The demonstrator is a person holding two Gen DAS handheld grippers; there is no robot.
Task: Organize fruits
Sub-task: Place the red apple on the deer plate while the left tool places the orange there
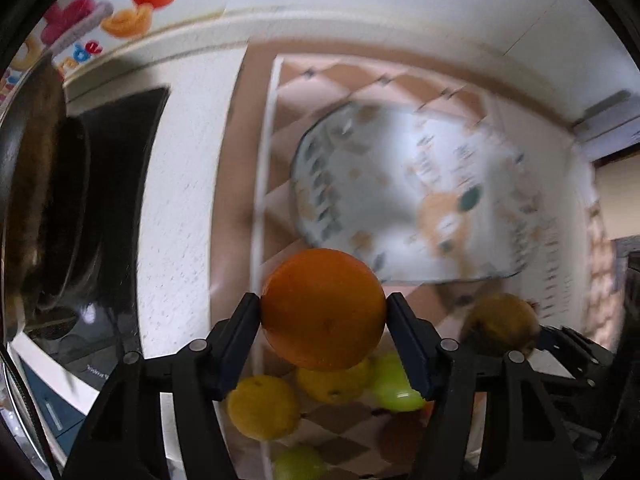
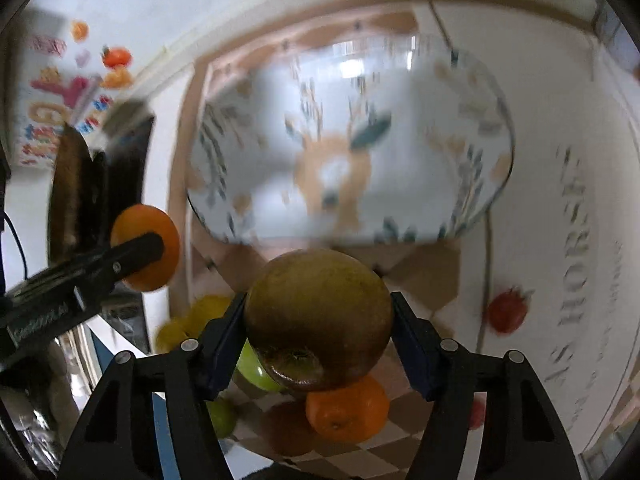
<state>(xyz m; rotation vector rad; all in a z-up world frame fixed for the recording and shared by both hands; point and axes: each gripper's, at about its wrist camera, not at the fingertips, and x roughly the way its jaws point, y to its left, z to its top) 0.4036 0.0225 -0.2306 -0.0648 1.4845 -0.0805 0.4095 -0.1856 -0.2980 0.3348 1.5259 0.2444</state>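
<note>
My left gripper (image 1: 323, 312) is shut on an orange (image 1: 323, 308) and holds it above the table, short of a patterned plate (image 1: 400, 184). My right gripper (image 2: 318, 320) is shut on a brownish-green round fruit (image 2: 318, 316), also short of the plate (image 2: 348, 136). The left gripper with its orange (image 2: 146, 248) shows at the left of the right wrist view. The brown fruit (image 1: 500, 324) shows at the right of the left wrist view. Under the grippers lie yellow fruits (image 1: 262, 406), green fruits (image 1: 394, 384) and another orange (image 2: 346, 408).
A checkered mat (image 1: 304, 92) lies under the plate on a white table. A dark pan (image 1: 48, 200) stands at the left. A red fruit (image 2: 506, 310) lies at the right. A box with fruit pictures (image 2: 60, 92) stands at the back left.
</note>
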